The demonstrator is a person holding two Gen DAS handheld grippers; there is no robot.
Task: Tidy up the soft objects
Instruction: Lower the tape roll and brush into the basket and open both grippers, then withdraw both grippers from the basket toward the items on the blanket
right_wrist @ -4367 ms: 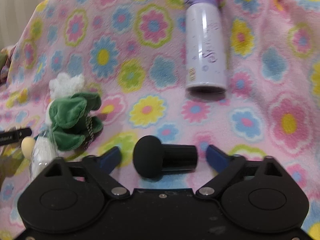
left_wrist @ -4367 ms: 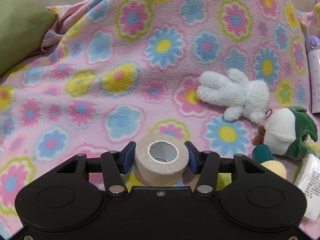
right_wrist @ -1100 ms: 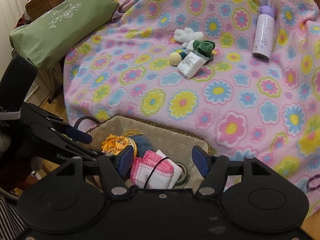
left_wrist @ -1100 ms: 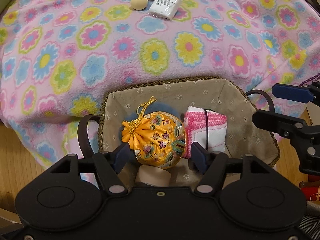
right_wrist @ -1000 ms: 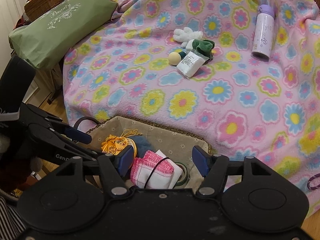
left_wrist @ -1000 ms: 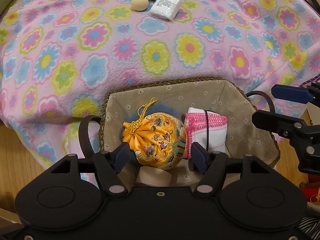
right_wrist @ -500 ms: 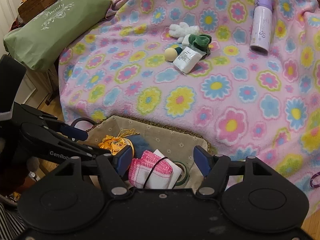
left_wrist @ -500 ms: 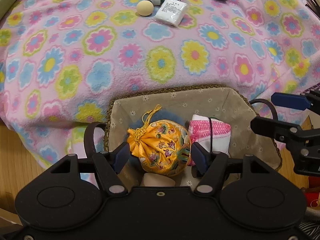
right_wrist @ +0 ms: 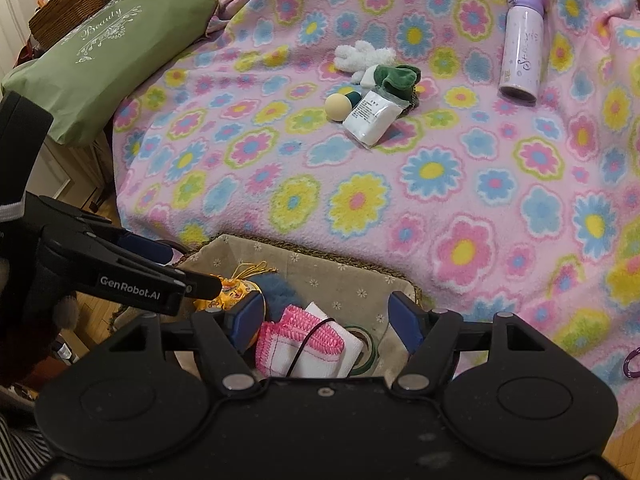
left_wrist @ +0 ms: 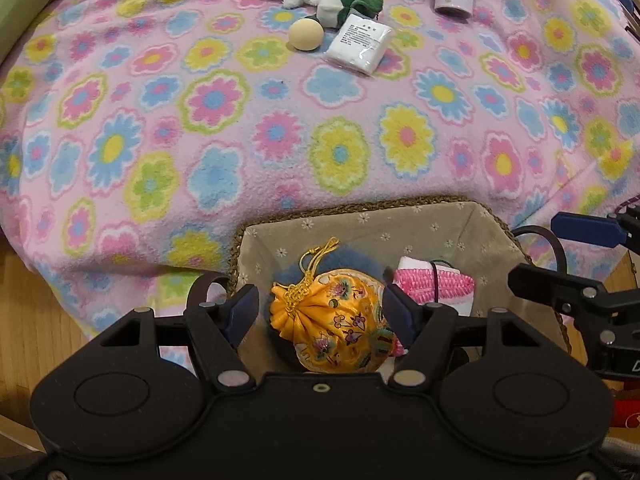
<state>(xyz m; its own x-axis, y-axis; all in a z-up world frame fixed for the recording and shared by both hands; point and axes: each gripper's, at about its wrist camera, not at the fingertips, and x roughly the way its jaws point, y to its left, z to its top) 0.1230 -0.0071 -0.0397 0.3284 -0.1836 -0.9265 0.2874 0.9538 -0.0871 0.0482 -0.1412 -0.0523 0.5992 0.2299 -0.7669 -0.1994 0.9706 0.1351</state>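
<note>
— Where are the soft things?
— The yellow pouch (left_wrist: 340, 324) and pink cloth (right_wrist: 304, 344) lie in the basket (left_wrist: 400, 224), near edge.
— The grippers?
— The left gripper (left_wrist: 320, 312) and the right gripper (right_wrist: 326, 320) both gape, holding nothing.

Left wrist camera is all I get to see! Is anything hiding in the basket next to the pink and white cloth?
Observer: Yes. A green tape roll lies in the fabric-lined woven basket, tucked against the pink-edged white cloth.
Operator: My picture cuts off the top of the lilac bottle. What's up there?
Observer: The lilac metal bottle has a purple cap. It lies with the cap pointing away, up the flowered pink blanket.
Operator: And the green thing in my corner?
Observer: That is a green pillow with "Beauty" written on it in white. A brown wicker basket sits just beyond it.
</note>
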